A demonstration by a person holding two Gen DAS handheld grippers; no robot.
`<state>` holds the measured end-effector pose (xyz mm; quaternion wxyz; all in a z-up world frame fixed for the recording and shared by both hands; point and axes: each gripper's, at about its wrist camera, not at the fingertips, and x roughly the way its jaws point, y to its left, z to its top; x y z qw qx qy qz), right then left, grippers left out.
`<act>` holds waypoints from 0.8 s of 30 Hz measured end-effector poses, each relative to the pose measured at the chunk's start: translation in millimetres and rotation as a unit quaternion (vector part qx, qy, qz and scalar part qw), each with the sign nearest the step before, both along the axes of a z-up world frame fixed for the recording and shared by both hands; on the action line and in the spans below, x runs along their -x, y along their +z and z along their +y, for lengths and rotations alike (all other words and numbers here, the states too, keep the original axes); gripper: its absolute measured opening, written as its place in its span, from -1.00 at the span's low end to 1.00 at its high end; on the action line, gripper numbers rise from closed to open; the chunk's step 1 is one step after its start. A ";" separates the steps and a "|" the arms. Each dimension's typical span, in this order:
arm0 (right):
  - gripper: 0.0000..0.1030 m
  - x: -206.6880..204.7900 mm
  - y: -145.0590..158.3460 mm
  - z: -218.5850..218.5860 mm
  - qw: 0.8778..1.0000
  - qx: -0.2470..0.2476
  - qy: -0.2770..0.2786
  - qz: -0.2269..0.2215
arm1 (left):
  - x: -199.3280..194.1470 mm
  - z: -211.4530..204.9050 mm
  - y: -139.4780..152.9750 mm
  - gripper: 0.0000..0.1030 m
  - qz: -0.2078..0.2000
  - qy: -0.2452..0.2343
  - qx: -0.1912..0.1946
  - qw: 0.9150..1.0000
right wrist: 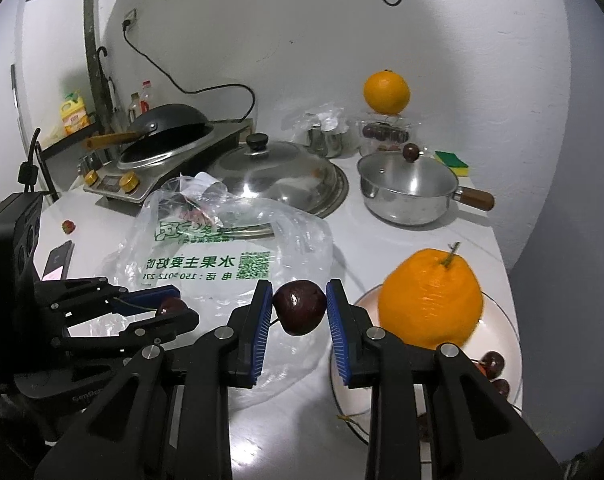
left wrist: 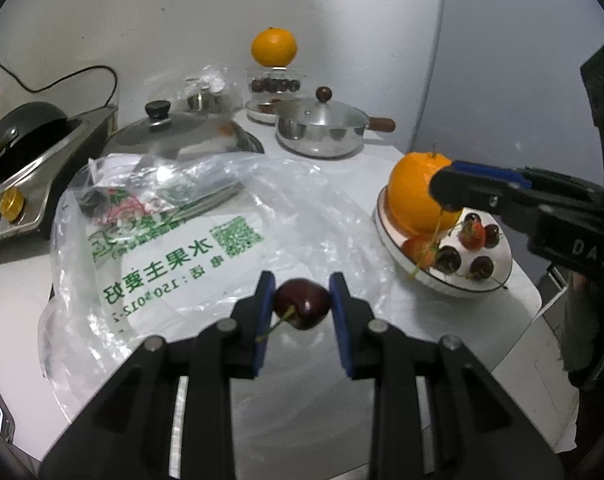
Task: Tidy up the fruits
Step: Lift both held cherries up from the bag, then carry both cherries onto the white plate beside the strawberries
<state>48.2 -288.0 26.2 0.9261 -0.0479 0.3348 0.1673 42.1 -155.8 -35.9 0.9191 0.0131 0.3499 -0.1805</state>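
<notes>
My left gripper (left wrist: 301,302) is shut on a dark red cherry (left wrist: 302,303) with a stem, held above the printed plastic bag (left wrist: 173,248). My right gripper (right wrist: 299,306) is shut on another dark cherry (right wrist: 300,307), held just left of the white plate (right wrist: 506,332). The plate (left wrist: 398,240) holds a large orange (left wrist: 416,194), strawberries (left wrist: 472,234) and cherries (left wrist: 448,259). In the left wrist view the right gripper (left wrist: 446,196) is over the plate beside the orange. In the right wrist view the left gripper (right wrist: 173,308) is at the left with its cherry (right wrist: 171,306).
A lidded steel saucepan (left wrist: 320,130), a big wok lid (left wrist: 181,136) and an induction cooker with a black wok (left wrist: 25,160) stand behind. A second orange (left wrist: 273,47) sits on a clear box of cherries (left wrist: 275,84). A stray strawberry (right wrist: 68,226) and a phone (right wrist: 57,264) lie left.
</notes>
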 end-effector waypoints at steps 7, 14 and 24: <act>-0.42 11.9 14.4 -25.6 1.000 0.002 -0.018 -0.017 | 4.6 -20.8 9.9 -0.44 -0.010 -0.014 0.003 1.000; -0.42 17.6 14.0 -54.2 0.999 -0.004 -0.042 -0.019 | 4.5 -46.2 19.5 -0.44 -0.019 -0.030 -0.002 0.999; -0.42 21.8 9.2 -84.8 0.998 -0.009 -0.059 -0.015 | 2.0 -78.8 17.1 -0.44 -0.013 -0.053 -0.007 0.998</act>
